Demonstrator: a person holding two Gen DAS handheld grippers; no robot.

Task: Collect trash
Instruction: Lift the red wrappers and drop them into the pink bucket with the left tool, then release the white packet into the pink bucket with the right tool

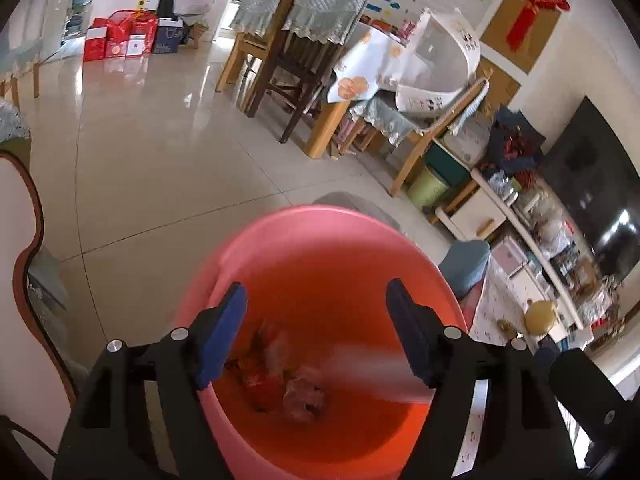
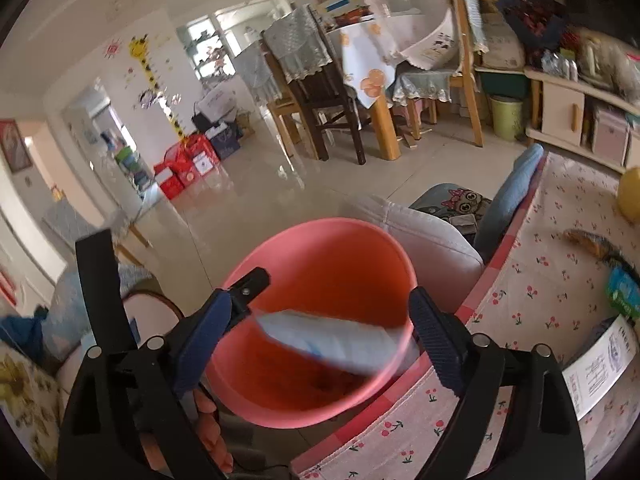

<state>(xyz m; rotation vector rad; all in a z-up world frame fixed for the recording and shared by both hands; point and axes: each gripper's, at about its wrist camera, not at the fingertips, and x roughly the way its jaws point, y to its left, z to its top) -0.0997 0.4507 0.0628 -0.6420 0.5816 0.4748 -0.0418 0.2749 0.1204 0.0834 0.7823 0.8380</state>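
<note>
Hovering over the pink bin (image 1: 320, 264), the left gripper (image 1: 316, 336) has its blue-padded jaws spread wide with nothing pinched between them; a pale blurred streak (image 1: 372, 372) crosses the bin's inside just by one pad, too smeared to identify. At the bottom of the bin lie crumpled wrappers (image 1: 280, 376), reddish and clear, heaped together. From the other camera, the right gripper (image 2: 336, 320) also stands wide apart above the same bin (image 2: 320, 240), and a white and blue packet (image 2: 332, 340) lies blurred between its pads, over the bin's mouth and touching neither pad as far as can be seen. Just below the bin on that side, fingers (image 2: 208, 416) of a hand show beside the left gripper's body. Beside the bin, a cloth with a cherry print (image 2: 540, 288) covers a table. Beyond the bin spreads a glossy tiled floor (image 1: 160, 160); farther past the bin stand wooden chairs (image 1: 296, 56) with grey covers, and red gift boxes (image 1: 120, 40) sit far behind the bin against the wall.
</note>
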